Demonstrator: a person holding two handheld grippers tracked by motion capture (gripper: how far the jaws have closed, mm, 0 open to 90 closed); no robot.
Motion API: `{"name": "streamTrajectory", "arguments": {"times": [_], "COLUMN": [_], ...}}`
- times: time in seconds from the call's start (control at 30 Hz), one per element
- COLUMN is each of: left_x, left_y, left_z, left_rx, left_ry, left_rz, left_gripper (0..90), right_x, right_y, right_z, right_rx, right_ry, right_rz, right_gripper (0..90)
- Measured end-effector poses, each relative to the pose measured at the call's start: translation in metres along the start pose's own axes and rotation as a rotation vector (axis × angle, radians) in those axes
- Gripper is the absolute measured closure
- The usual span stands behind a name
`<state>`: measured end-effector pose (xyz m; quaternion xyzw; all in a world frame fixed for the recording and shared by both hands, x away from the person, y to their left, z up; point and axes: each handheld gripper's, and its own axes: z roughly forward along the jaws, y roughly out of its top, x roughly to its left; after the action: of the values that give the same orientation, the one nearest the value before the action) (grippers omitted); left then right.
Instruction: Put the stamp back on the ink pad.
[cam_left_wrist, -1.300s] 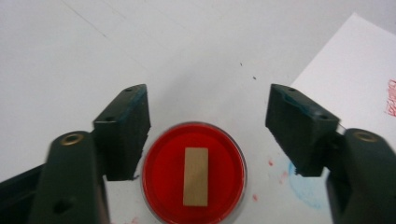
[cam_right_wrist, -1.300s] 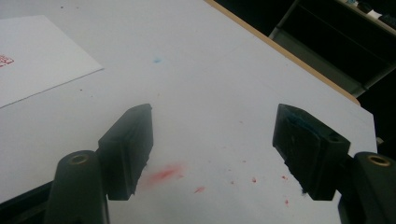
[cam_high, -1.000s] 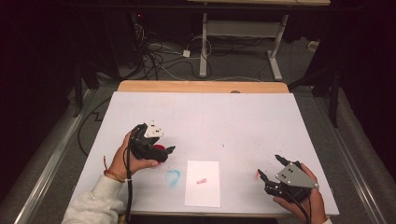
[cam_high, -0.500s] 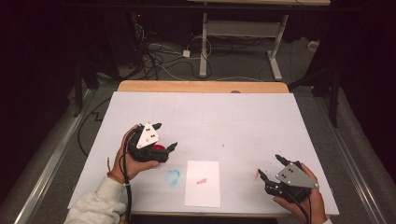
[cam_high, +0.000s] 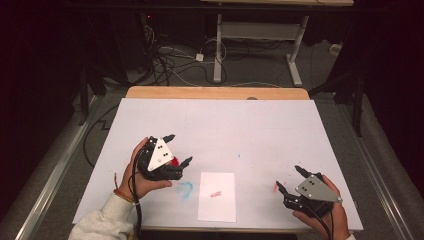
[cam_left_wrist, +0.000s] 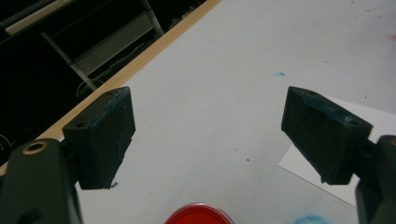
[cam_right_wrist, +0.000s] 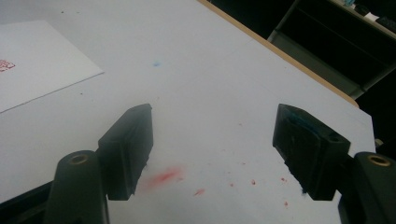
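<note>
Jaws spread on both the left gripper (cam_high: 177, 148) and right gripper (cam_high: 290, 179), flanking the white paper sheet (cam_high: 217, 196) on the counter (cam_high: 240, 125).

Right gripper (cam_right_wrist: 212, 154): two black jaws wide apart, nothing between, above white table (cam_right_wrist: 224, 74). Red smear (cam_right_wrist: 163, 177) on table near left jaw; small red specks (cam_right_wrist: 254, 182) to right. White paper sheet (cam_right_wrist: 42, 70) far left, red mark (cam_right_wrist: 4, 64) on it. Small blue dot (cam_right_wrist: 156, 63) farther off. Wooden table edge (cam_right_wrist: 280, 56) at far right.

left hand-held gripper (cam_high: 177, 148) and right hand-held gripper (cam_high: 290, 179) both gape, empty.
</note>
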<state>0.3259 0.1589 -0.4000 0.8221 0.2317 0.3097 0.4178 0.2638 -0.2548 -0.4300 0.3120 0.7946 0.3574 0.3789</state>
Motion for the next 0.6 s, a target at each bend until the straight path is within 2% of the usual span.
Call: {"name": "streamTrajectory", "arguments": {"times": [0.27,0.47,0.6], "left_x": [-0.006,-0.013,-0.017], "left_y": [-0.001,-0.002,-0.002], "left_z": [-0.008,-0.013,-0.018], "left_rx": [-0.032,-0.029,-0.032], "left_ry": [0.022,0.023,0.036], "left_rz": [0.006,0.044,0.049], "left_gripper": [17.1,15.5,15.5], "right_x": [0.001,0.0,0.001], "right_y": [0.0,0.0,0.0], "right_z": [0.0,0.0,0.0], "right_rx": [0.002,0.003,0.001], "right_ry": [0.0,0.002,0.002], "right_rz": [0.001,0.001,-0.001], "right_gripper": [29.5,29.6,29.5]}}
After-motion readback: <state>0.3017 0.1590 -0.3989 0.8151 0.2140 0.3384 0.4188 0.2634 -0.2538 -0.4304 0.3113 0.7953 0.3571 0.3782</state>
